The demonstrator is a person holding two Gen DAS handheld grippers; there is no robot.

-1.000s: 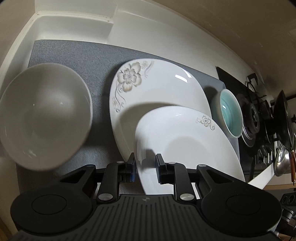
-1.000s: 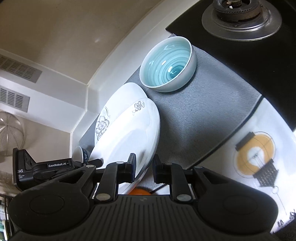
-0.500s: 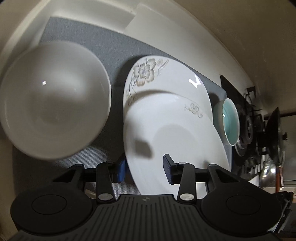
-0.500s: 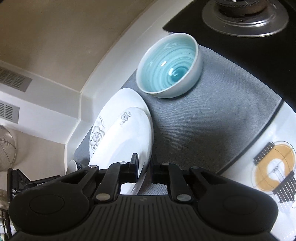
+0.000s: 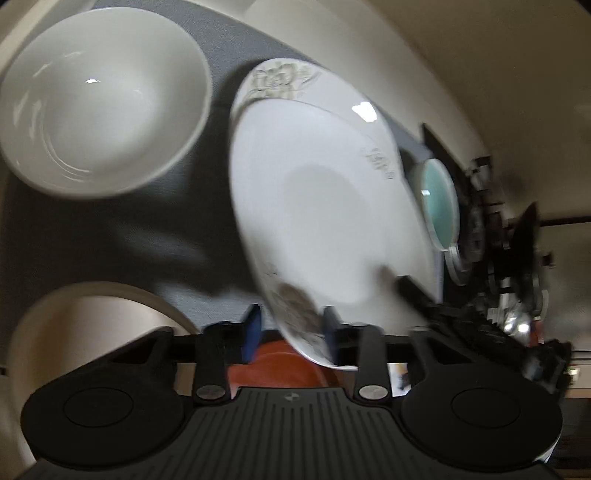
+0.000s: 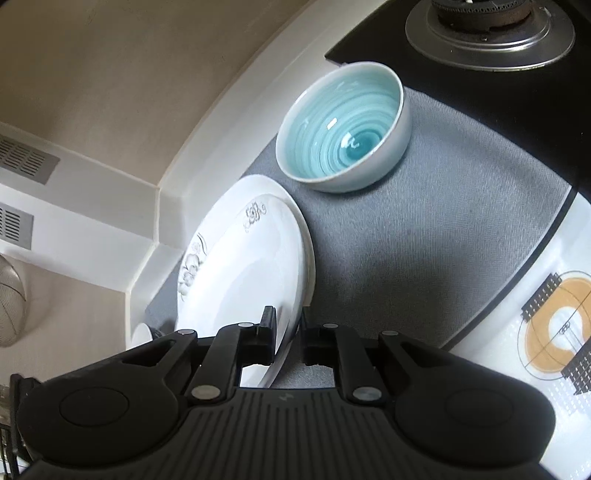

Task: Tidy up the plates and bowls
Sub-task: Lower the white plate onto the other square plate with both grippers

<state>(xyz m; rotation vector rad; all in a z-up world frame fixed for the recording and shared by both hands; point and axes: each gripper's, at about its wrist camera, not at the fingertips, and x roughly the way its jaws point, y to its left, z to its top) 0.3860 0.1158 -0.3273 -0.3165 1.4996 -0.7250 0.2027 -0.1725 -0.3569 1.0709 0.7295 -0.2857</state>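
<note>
A smaller white flower-patterned plate [image 5: 325,229] lies on a larger flowered plate [image 5: 280,79] on the grey mat [image 5: 122,236]. My left gripper [image 5: 290,334] is open; its blue pads [image 5: 251,328] stand on either side of the small plate's near rim, apart from it. My right gripper [image 6: 288,339] is narrowly closed on the small plate's [image 6: 251,269] opposite rim. A large white bowl [image 5: 99,99] stands left of the plates. A teal bowl [image 6: 343,125] stands beyond them, also visible in the left wrist view [image 5: 441,206].
A cream bowl or plate rim [image 5: 85,321] and an orange dish [image 5: 280,365] lie near my left gripper. A gas hob [image 6: 491,26] with burners lies beyond the teal bowl. A patterned white mat [image 6: 546,332] lies at the right. The wall and white ledge [image 6: 155,177] bound the counter behind.
My left gripper opened, let go of the small plate and drew back and left. My right gripper closed on the plate's rim. The small plate slid further over the big plate.
</note>
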